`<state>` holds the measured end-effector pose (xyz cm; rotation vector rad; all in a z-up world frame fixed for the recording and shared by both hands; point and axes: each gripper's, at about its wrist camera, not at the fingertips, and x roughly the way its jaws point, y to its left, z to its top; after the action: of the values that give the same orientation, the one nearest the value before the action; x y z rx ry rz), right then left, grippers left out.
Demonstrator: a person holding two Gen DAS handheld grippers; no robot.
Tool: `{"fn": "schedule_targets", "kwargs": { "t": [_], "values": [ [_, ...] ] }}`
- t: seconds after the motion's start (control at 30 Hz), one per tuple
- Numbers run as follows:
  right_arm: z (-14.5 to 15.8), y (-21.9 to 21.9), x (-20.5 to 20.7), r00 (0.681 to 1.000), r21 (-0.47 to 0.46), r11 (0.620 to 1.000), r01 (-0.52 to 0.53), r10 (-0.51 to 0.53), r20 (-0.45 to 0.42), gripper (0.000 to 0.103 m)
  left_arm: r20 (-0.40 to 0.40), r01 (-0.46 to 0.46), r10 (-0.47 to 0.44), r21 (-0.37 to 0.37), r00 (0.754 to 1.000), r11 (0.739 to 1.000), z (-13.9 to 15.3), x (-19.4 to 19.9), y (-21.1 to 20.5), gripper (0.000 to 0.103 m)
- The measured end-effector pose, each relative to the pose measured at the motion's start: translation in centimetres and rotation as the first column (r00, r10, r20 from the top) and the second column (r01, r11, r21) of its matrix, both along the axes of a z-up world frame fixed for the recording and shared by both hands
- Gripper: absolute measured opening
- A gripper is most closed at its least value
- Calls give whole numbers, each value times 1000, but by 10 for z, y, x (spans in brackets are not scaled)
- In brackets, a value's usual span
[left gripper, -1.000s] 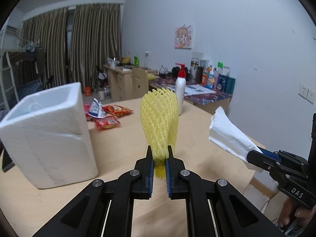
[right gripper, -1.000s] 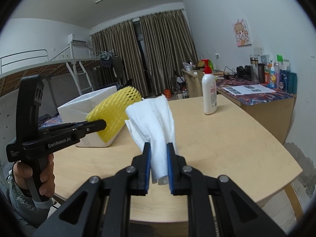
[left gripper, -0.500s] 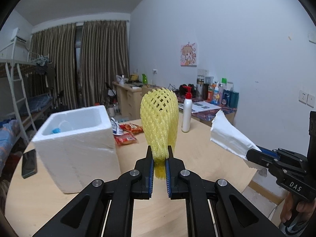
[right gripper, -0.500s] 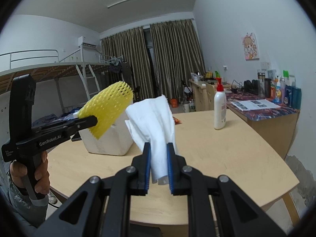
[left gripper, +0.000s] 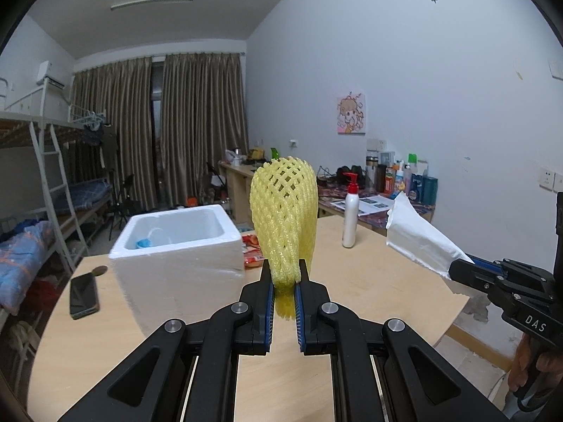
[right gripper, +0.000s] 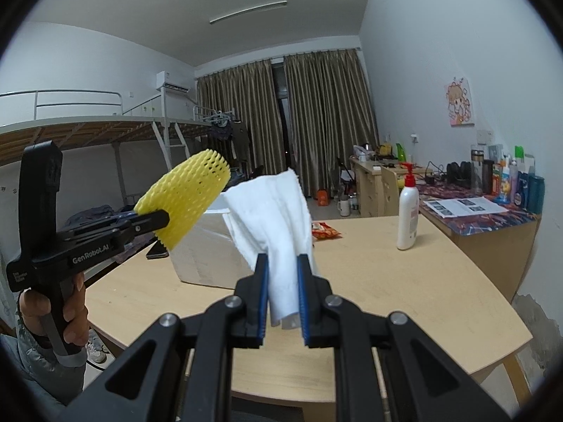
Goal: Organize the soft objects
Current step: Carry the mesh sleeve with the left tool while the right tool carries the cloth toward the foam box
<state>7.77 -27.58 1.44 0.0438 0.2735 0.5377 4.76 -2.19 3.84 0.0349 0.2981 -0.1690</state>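
My left gripper (left gripper: 283, 276) is shut on a yellow foam fruit net (left gripper: 284, 211) and holds it upright, high above the table. The net also shows in the right wrist view (right gripper: 186, 200). My right gripper (right gripper: 282, 270) is shut on a white folded tissue (right gripper: 278, 221), also held up in the air; the tissue shows at the right in the left wrist view (left gripper: 418, 242). A white foam box (left gripper: 176, 256), open at the top, stands on the wooden table (left gripper: 369, 281) below and to the left of the net, with a small blue-and-white thing inside.
A black phone (left gripper: 83, 295) lies left of the box. Red snack packets (right gripper: 323, 234) lie behind the box. A white pump bottle (left gripper: 350, 219) stands at the far right of the table. A cluttered desk (right gripper: 485, 211) stands beyond, a bunk bed (left gripper: 42, 190) to the left.
Both grippers have risen with their loads. The box and table now sit lower in both views and the box's inside has come into view.
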Motion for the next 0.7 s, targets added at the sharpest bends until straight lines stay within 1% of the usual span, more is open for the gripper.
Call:
{"fn": "schedule_targets", "kwargs": {
  "t": [0.27,0.7],
  "values": [
    [3,19,-6,999,-12,999,-48,48,18,18,30,-37,37,1,999,999,4,-24,19,11],
    [4,57,-3,989,-24,989,-144,144,26,18,35,-107,107,4,994,994,4,-39,43,11]
  ]
}}
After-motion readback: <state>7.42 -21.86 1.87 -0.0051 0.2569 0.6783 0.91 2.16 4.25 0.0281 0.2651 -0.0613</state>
